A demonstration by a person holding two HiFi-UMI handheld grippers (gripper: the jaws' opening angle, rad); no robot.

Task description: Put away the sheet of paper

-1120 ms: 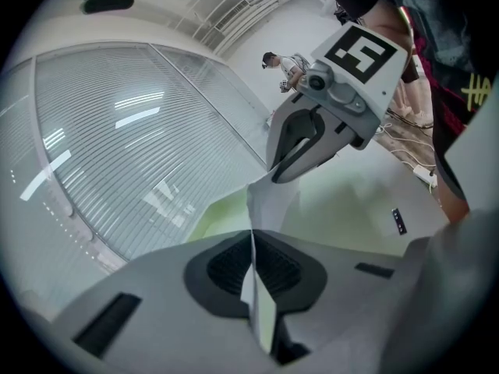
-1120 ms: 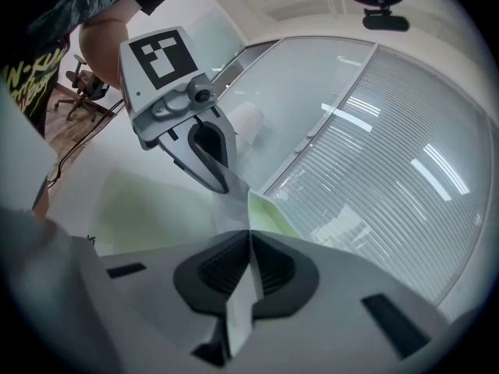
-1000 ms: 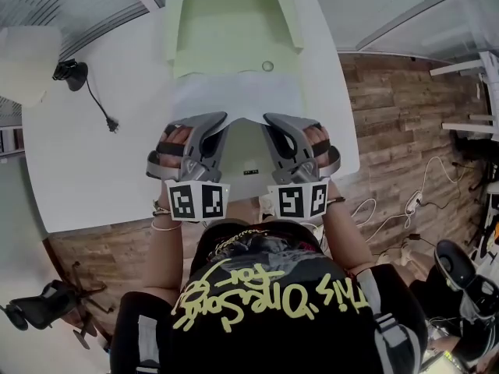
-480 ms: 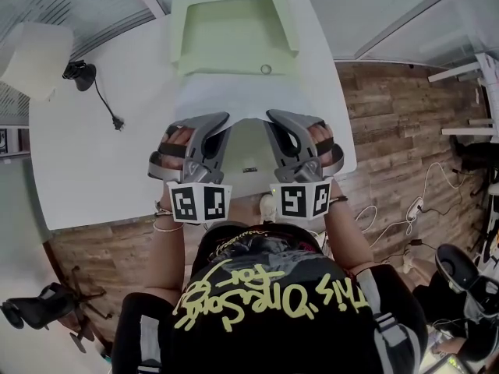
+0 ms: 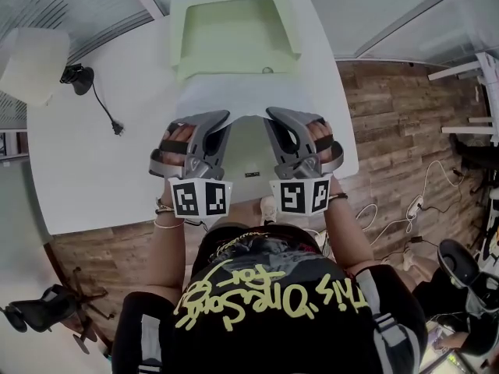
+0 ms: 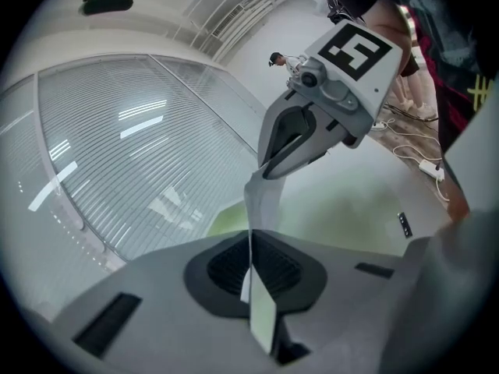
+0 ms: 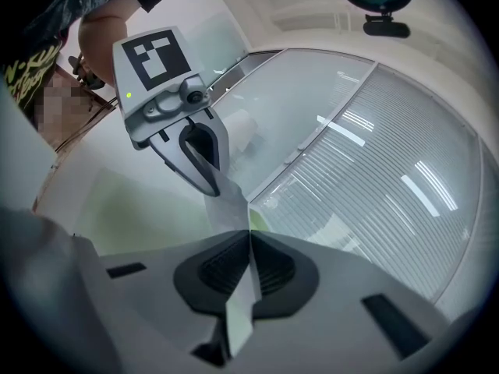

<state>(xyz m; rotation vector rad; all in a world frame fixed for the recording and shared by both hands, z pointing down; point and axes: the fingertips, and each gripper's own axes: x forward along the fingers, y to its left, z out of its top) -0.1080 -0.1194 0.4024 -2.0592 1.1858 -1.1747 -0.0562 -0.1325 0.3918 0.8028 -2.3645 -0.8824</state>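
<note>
The left hand-held gripper (image 5: 221, 118) is pinching the thin white sheet of paper (image 5: 238, 96) near its 7 o'clock corner, with the jaws pressing tight on the edge. The right hand-held gripper (image 5: 273, 115) is clamping the 5 o'clock corner in the same way. The sheet is spanning between them over the pale green open plastic folder (image 5: 230, 29), which is lying on the white rectangular table (image 5: 101, 170). The sheet's far edge is reaching toward 12 o'clock, and whether it is touching the folder I cannot tell.

The step in hand, as I am judging it, is laying the sheet into the folder. Doing it well likely means:
- moving both grippers level and together toward 12 o'clock
- holding only light tension so the paper is neither buckling nor tearing
- lining its sides up between the folder's raised rims
- lowering the far edge first
- letting go only once the sheet is lying flat
</note>
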